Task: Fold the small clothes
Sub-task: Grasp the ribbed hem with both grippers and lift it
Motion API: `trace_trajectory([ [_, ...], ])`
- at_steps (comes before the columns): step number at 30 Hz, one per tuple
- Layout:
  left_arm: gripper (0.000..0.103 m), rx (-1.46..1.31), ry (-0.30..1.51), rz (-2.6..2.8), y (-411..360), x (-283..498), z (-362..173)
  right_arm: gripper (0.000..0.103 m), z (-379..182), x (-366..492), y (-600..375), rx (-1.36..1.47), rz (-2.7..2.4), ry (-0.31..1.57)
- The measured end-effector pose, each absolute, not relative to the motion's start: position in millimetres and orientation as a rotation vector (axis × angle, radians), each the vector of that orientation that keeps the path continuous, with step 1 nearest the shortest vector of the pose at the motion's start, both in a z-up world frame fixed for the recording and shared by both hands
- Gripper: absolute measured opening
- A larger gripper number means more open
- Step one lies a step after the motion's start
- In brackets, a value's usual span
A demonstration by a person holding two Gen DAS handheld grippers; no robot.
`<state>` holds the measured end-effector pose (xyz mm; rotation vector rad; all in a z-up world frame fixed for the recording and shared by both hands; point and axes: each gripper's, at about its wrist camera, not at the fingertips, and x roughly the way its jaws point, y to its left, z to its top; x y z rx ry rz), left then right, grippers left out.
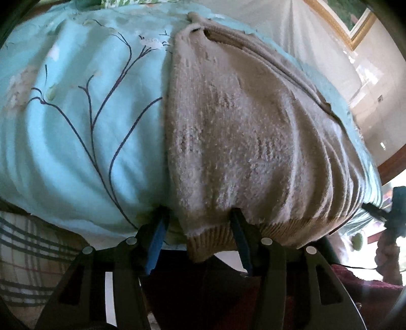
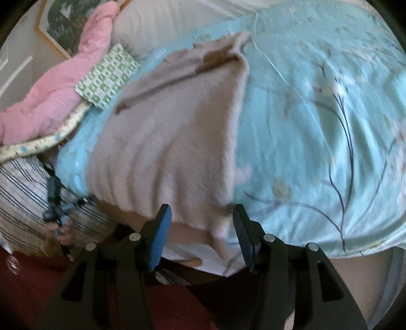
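Open grippers (image 1: 199, 223) (image 2: 201, 223); sweater (image 1: 241, 142); quilt (image 1: 76, 127)

Sweater (image 1: 241, 132): we see it lying on the quilt (image 1: 76, 127), its hem at the near edge of the bed and its neck at the far end.
Left gripper (image 1: 199, 226): at the hem's left corner, we find one finger on either side of it.
Right gripper (image 2: 200, 223): at the hem's right corner, with the hem between our fingers.
Quilt: spreads left of the sweater in our left view, right of it in our right view.
Pillow (image 2: 157, 22): behind the sweater, at the bed's far end.
Framed picture (image 2: 63, 28): behind the pillow, against the wall.
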<state>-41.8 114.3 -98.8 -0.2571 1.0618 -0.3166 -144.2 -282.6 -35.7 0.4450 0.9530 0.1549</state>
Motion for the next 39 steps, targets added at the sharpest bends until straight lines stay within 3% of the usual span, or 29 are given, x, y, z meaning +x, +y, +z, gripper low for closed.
trace_trajectory([
  [4, 0.034, -0.27, 1.038, -0.371, 119.0, -46.2, -99.2, 0.052, -52.5, -144.4, -284.4, 0.442, 0.171, 1.003],
  [13, 0.035, -0.275, 1.042, -0.431, 132.8, -46.8, -106.4, 0.051, -79.2, -120.3, -260.5, 0.388, 0.232, 1.027],
  [14, 0.028, -0.254, 1.036, -0.435, 132.9, -47.6, -105.5, 0.044, -80.7, -120.5, -258.2, 0.388, 0.234, 1.026],
  [15, 0.011, -0.235, 1.033, -0.438, 131.8, -49.0, -104.7, 0.024, -82.0, -120.9, -256.8, 0.38, 0.241, 1.032],
  [16, 0.007, -0.216, 1.03, -0.456, 131.1, -52.0, -103.0, 0.013, -82.5, -121.8, -254.4, 0.376, 0.257, 1.043],
  [17, 0.006, -0.202, 1.022, -0.465, 129.0, -54.6, -100.3, 0.009, -80.6, -123.5, -253.7, 0.377, 0.274, 1.045],
  [28, 0.005, -0.293, 0.809, -0.6, 140.3, -74.7, -21.1, 0.008, 2.4, -137.2, -263.4, 0.571, 0.576, 0.796],
  [39, 0.004, -0.356, 0.528, -0.568, 140.5, 17.7, 64.1, 0.008, 66.6, -68.7, -311.1, 0.682, 0.557, 0.514],
])
